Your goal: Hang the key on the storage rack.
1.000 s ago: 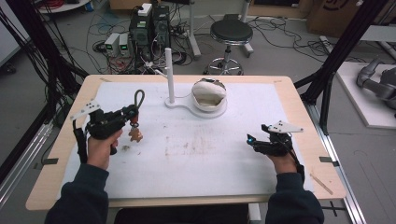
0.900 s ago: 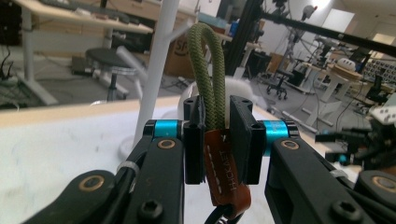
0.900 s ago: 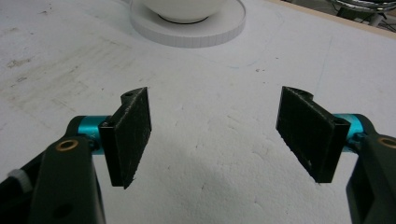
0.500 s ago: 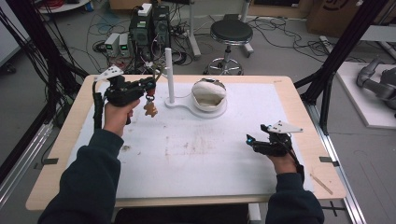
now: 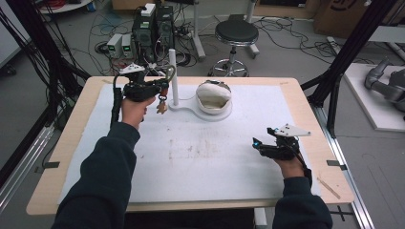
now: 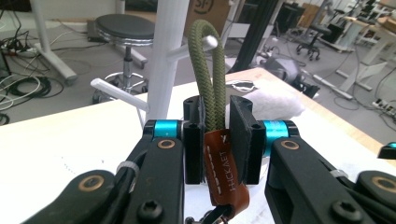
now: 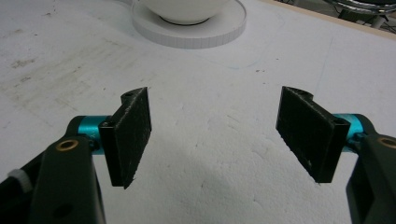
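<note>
At the far left part of the table (image 5: 86, 119), the left gripper (image 6: 217, 135) holds a green cord loop (image 6: 208, 70) with a brown leather tag (image 6: 224, 172), and its jaws are clamped on the cord. The top of the loop is at a peg of the white stand (image 6: 163, 56); it seems to lie over the peg, but this is hard to see. Near the right edge, the right gripper (image 7: 215, 135) rests low above the white mat (image 7: 210, 177) with jaws wide apart.

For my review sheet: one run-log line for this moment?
left gripper: shut on green cord loop | loop at white stand peg | right gripper: open, idle
</note>
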